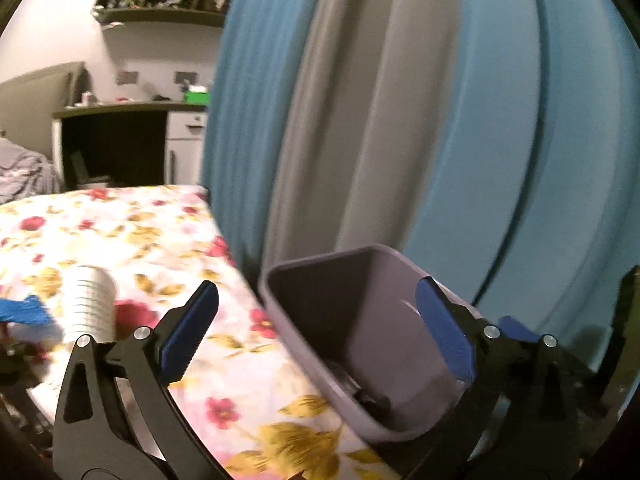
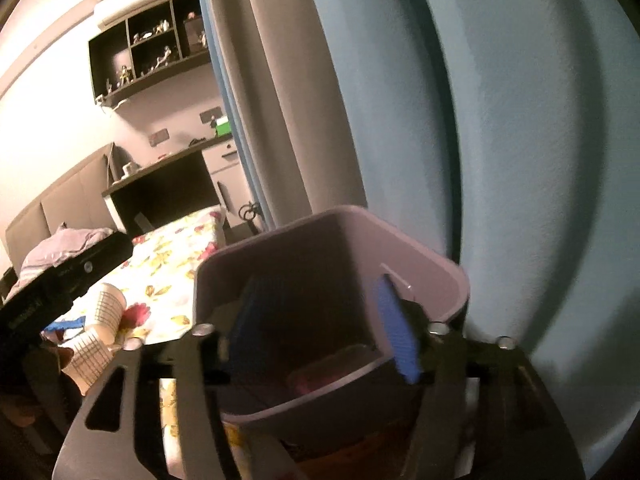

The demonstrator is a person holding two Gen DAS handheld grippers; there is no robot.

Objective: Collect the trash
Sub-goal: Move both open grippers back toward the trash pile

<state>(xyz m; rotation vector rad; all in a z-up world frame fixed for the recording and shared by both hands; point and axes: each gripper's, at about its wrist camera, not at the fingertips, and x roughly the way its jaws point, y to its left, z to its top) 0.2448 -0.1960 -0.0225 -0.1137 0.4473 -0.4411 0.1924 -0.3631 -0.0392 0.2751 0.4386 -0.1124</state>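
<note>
A grey plastic bin [image 1: 320, 261] stands at the edge of the bed, against the curtain. Dark scraps lie at its bottom. My left gripper [image 1: 316, 332] is open wide, its blue pads [image 1: 188, 332] apart, with the bin's near wall between them and nothing gripped. A white ribbed paper cup [image 1: 90, 304] lies on the floral bedspread [image 1: 160, 232] to the left, beside a blue scrap [image 1: 28, 312]. My right gripper [image 2: 322, 328] hangs open over the bin's [image 2: 424, 256] mouth. Something reddish [image 2: 320, 376] lies inside. Two paper cups [image 2: 108, 308] lie to the left.
A blue and grey curtain [image 1: 440, 120] hangs close behind the bin. A black device [image 2: 72, 276] juts in at the left of the right wrist view. Farther off are a dark desk [image 1: 120, 140] with a green box [image 1: 197, 96], wall shelves [image 2: 152, 48] and crumpled lilac bedding [image 2: 64, 244].
</note>
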